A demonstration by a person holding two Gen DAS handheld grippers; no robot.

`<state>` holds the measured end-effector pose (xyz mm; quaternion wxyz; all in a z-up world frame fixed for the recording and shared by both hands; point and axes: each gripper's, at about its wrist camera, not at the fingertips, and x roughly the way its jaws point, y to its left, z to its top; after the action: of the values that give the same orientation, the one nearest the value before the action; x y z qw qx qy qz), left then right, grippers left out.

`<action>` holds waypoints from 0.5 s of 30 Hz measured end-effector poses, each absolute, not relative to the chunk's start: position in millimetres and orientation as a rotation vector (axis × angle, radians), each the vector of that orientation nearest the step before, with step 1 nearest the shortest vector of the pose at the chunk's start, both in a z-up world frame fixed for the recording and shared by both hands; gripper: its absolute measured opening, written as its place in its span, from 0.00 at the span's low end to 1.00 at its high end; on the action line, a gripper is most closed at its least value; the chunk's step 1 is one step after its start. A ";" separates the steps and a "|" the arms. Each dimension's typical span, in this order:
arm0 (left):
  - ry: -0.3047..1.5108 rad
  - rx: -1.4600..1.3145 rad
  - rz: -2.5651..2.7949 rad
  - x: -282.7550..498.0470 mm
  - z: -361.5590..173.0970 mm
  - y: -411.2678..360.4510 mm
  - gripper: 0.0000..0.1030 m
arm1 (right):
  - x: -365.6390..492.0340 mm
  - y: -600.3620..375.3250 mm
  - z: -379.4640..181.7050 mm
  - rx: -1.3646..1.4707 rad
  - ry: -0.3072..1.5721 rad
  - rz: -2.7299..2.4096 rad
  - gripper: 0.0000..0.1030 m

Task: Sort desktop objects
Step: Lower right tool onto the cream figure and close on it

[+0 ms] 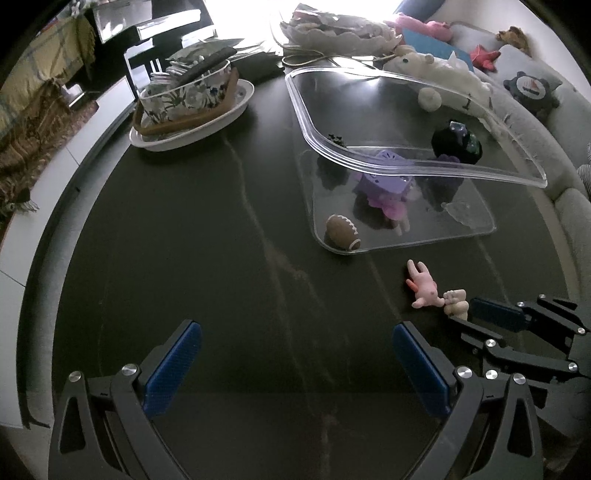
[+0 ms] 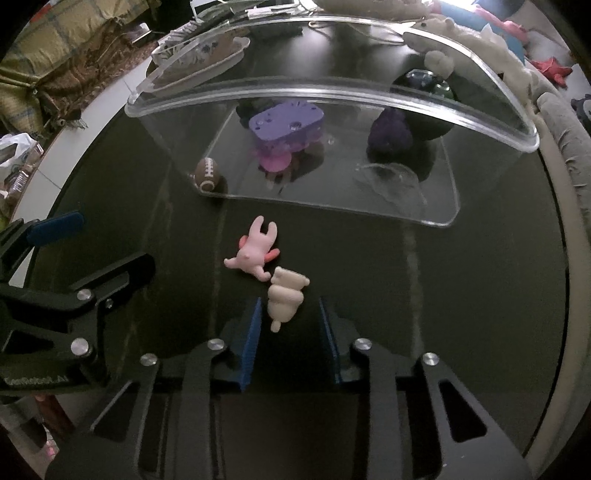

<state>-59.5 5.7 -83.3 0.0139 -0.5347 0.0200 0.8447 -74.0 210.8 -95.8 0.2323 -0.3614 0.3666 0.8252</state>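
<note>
A clear plastic bin (image 2: 424, 218) stands on the dark table and holds a small brown football (image 2: 208, 173), a purple block (image 2: 286, 122), a pink toy and dark purple items. In front of it lie a pink rabbit figure (image 2: 255, 251) and a beige bear figure (image 2: 286, 293), touching. My right gripper (image 2: 291, 317) is open with the bear's lower end between its fingertips. My left gripper (image 1: 297, 343) is open and empty over bare table, left of the figures (image 1: 424, 288). The bin also shows in the left wrist view (image 1: 406, 243).
A white oval dish (image 1: 192, 122) with a floral-lined basket stands at the table's far left. A shell-shaped bowl (image 1: 343, 29) and cables lie at the back. A sofa with plush toys (image 1: 436, 70) runs along the right edge.
</note>
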 end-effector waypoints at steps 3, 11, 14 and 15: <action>0.062 -1.668 2.625 -60.1 -83.7 5.6 0.99 | -75.2 210.7 -98.1 -0.993 1.007 2.270 0.19; 0.053 -1.665 2.618 -60.9 -82.6 5.9 0.99 | -71.4 208.7 -97.5 -0.977 0.999 2.272 0.17; 0.062 -1.659 2.612 -59.8 -81.3 9.7 0.99 | -64.6 209.7 -96.0 -0.963 1.002 2.268 0.17; 0.068 -1.656 2.610 -59.3 -80.5 12.0 0.99 | -62.7 209.6 -95.3 -0.960 1.002 2.266 0.17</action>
<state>-59.3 12.0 -80.5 0.0251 -0.5355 0.0221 0.8438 -62.7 209.6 -95.3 0.2400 -0.3507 0.3662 0.8278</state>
